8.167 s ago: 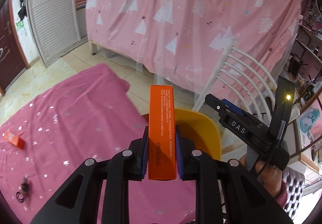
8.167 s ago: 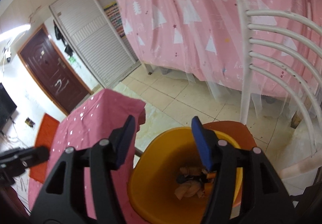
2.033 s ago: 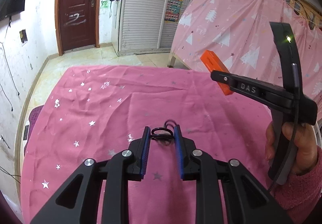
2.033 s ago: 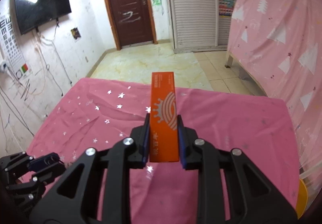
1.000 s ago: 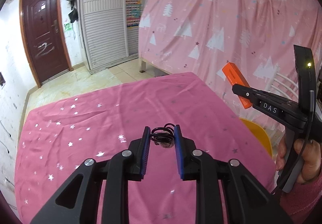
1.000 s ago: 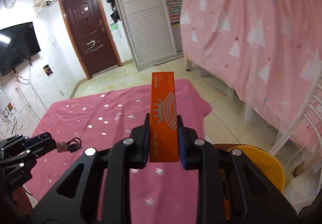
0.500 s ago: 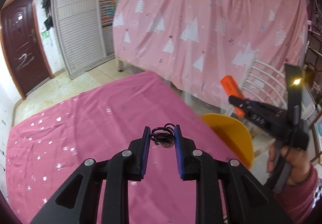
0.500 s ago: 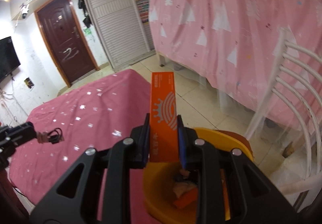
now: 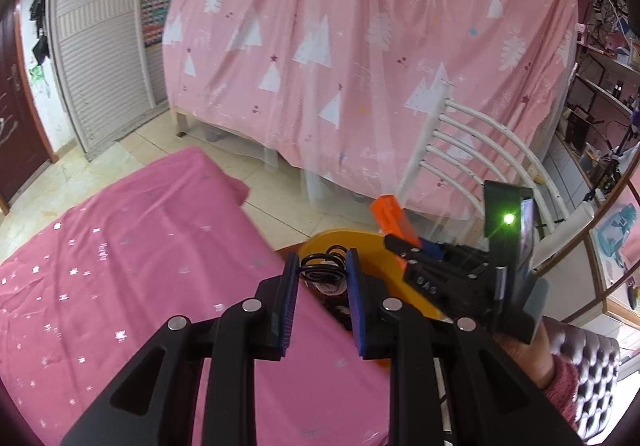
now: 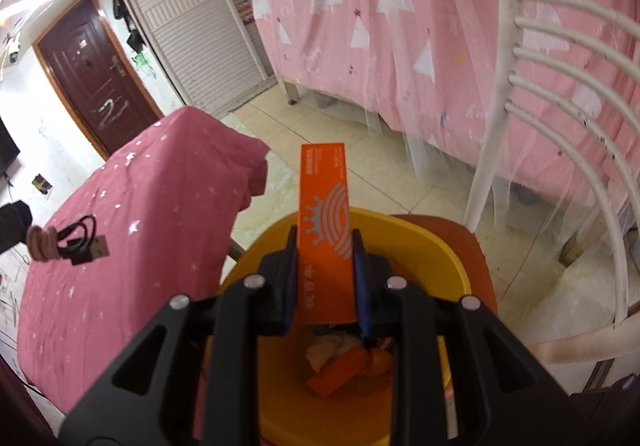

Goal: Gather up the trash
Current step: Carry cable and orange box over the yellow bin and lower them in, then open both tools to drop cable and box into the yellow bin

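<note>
Okay, right tool (image 10: 325,278) is clamped on the flat orange cardboard box (image 10: 325,221), hanging right above the round yellow plastic bin (image 10: 432,246), so I'd just let go. Left tool (image 9: 320,286) pinches a coiled black USB cable (image 9: 322,272) near the rim: carry it further over first.
</note>
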